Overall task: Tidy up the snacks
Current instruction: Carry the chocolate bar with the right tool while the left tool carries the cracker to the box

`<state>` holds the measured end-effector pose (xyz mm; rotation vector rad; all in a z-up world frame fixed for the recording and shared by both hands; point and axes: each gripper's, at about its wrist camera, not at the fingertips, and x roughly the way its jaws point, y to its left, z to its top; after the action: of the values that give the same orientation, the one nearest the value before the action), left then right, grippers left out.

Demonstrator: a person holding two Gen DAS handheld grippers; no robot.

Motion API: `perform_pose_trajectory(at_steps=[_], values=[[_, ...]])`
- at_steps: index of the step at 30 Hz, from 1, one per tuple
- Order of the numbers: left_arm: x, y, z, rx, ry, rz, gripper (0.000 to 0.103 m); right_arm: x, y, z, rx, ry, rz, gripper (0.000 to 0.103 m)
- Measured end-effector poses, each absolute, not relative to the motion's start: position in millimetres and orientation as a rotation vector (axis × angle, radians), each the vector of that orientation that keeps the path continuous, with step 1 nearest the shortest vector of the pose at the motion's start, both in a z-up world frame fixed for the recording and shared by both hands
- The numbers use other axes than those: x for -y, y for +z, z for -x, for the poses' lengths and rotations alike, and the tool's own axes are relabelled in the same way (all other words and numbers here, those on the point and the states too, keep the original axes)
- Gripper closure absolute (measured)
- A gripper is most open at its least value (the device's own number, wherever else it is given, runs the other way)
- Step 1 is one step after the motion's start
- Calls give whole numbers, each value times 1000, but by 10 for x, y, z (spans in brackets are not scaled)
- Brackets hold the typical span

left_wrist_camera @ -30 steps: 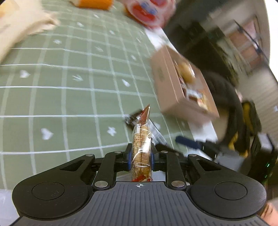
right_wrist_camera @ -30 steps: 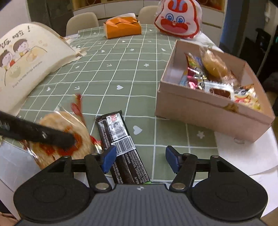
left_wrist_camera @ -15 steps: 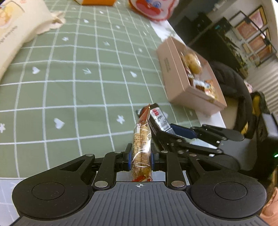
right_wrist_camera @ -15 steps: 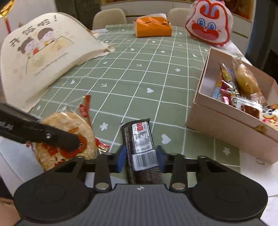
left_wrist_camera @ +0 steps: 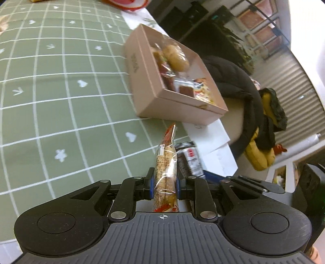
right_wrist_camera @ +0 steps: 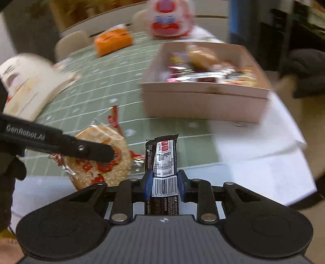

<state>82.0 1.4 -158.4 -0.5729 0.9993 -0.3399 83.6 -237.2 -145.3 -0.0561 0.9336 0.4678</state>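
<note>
1. Snacks are in both tongs: left tongs (left_wrist_camera: 164,183) clamp a cracker (left_wrist_camera: 165,172); right tongs (right_wrist_camera: 164,185) have just closed on a bar (right_wrist_camera: 163,168).
2. Box (right_wrist_camera: 203,101) sits at one o'clock on the table (left_wrist_camera: 61,81).
3. Carry each above the rim, then release over bare space inside.

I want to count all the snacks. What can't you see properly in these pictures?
- Snacks deep in the box: right wrist view, smeared by blur.
- Rabbit bag: left wrist view, cut by the top edge.
- Dark bar: left wrist view, partly behind the rice cracker pack.
</note>
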Motion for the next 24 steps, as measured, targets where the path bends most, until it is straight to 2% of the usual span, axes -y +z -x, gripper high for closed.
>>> perform_pose_trajectory(at_steps=[6, 8, 9, 13, 17, 18, 19, 21, 22, 24], values=[[-67, -1340, -865, -985, -366, 647, 80, 2609, -1244, -861, -877, 397, -44, 78], [-102, -1121, -935, -937, -401, 678, 80, 2679, -1084, -830, -832, 390, -56, 95], [-101, -988, -989, -900, -411, 660, 80, 2714, -991, -831, -811, 398, -67, 96], [-131, -614, -1282, -776, -404, 647, 80, 2823, -584, -1009, -702, 401, -139, 96], [-106, -606, -1442, -772, -389, 671, 80, 2689, -549, -1289, -700, 414, -110, 94], [-67, -635, -1433, -781, -375, 657, 80, 2640, -612, -1337, -716, 405, -102, 88], [-37, -665, -1415, -791, -367, 650, 80, 2595, -686, -1362, -738, 381, -98, 76], [-7, -752, -1367, -815, -369, 655, 80, 2533, -883, -1356, -779, 310, -80, 59], [1, -788, -1359, -829, -362, 655, 80, 2497, -998, -1318, -797, 283, -69, 54], [-16, -877, -1347, -853, -341, 644, 80, 2471, -1225, -1260, -853, 251, -64, 53]])
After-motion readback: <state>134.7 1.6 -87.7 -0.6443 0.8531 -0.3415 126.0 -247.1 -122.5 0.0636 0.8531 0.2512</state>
